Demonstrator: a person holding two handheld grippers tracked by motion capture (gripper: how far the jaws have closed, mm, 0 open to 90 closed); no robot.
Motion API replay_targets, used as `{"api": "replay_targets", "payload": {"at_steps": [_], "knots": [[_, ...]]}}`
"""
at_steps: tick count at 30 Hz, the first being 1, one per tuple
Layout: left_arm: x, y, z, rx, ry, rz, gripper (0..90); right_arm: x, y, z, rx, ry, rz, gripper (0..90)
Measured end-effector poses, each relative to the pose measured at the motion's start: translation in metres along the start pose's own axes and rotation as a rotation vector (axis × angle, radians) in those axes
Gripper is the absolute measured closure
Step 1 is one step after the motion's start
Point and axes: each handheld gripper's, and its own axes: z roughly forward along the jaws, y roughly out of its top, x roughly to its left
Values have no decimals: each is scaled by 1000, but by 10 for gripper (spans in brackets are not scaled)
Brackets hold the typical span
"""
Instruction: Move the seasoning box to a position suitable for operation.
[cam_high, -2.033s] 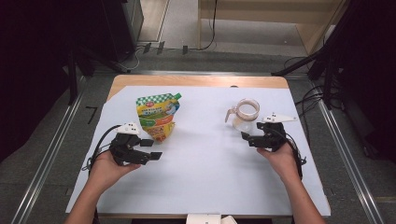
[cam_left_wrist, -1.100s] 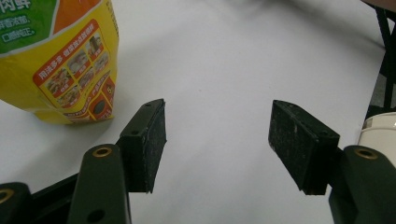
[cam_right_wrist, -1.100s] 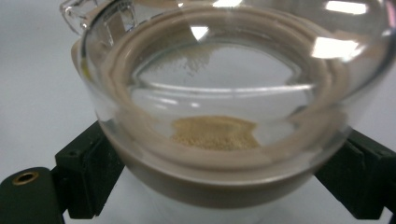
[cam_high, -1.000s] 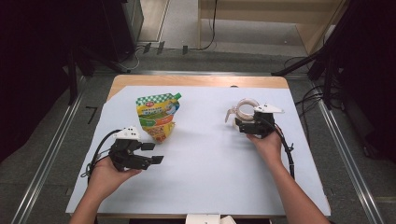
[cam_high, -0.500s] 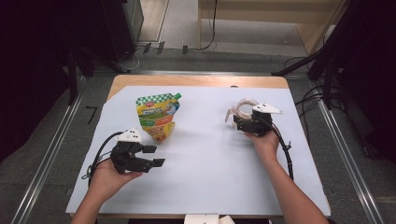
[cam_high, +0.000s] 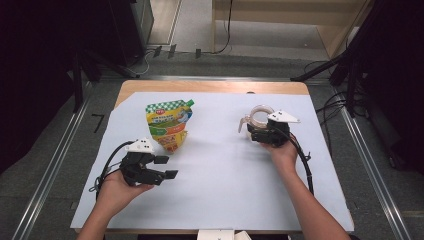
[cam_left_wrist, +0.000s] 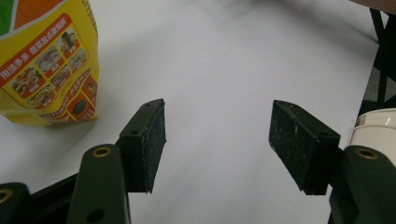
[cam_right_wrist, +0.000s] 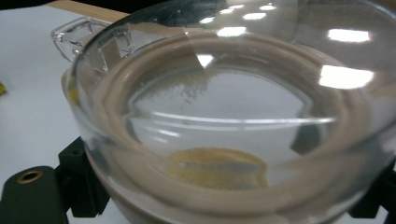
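High view, lower left: left tongs sit in the person's left hand, jaws spread w/ nothing between, pointing toward frame right over the white sheet on the desk. Just above them, upper left of centre, a yellow pouch w/ green checked top lies flat on the sheet, apart from the jaws.

Left gripper view adds detail: both pads wide apart over bare white sheet, pouch's lower corner at upper left w/ small food photos and print, not touching the tongs.

High view, right of centre: right tongs are at a clear glass jar, which stands on the sheet near its upper right; right hand behind. From above, can't tell if the jaws press on it.

Right gripper view fills that in partly: jar very close, lying between the two black jaws at bottom corners, beige ring round its mouth, clear handle at upper left, some yellowish powder inside. Pads hidden behind the glass, so pinching or not: can't tell.
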Motion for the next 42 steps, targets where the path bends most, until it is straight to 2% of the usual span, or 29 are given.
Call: {"api": "replay_targets", "payload": {"at_steps": [6,7,8,11,14,19,22,27,30,36,37,41,42], "knots": [[-1,2,3,7,-1,10,371,14,4,-5,-2,62,-13,118],[-1,2,3,8,-2,14,371,20,4,-7,-1,79,-19,118],[-1,2,3,8,-2,14,371,20,4,-7,-1,79,-19,118],[-2,5,3,-18,-11,31,371,32,5,-9,0,116,-33,118],[-3,6,3,-23,-19,34,370,37,5,-11,0,128,-48,118],[-2,10,8,-4,-29,37,370,50,4,-17,12,161,-63,118],[-1,11,9,-14,-38,34,368,57,3,-20,8,177,-79,119],[0,14,12,-2,-37,40,368,71,0,-26,13,225,-84,119],[0,16,14,-6,-45,44,367,78,-1,-28,23,241,-104,119],[1,18,17,-10,-48,47,362,92,-5,-35,31,282,-102,119],[1,18,17,-6,-52,51,362,98,-7,-38,38,298,-109,119],[1,19,18,-8,-52,50,362,106,-10,-40,41,319,-120,119],[1,19,18,-9,-51,49,362,113,-11,-42,46,324,-125,119]]}}
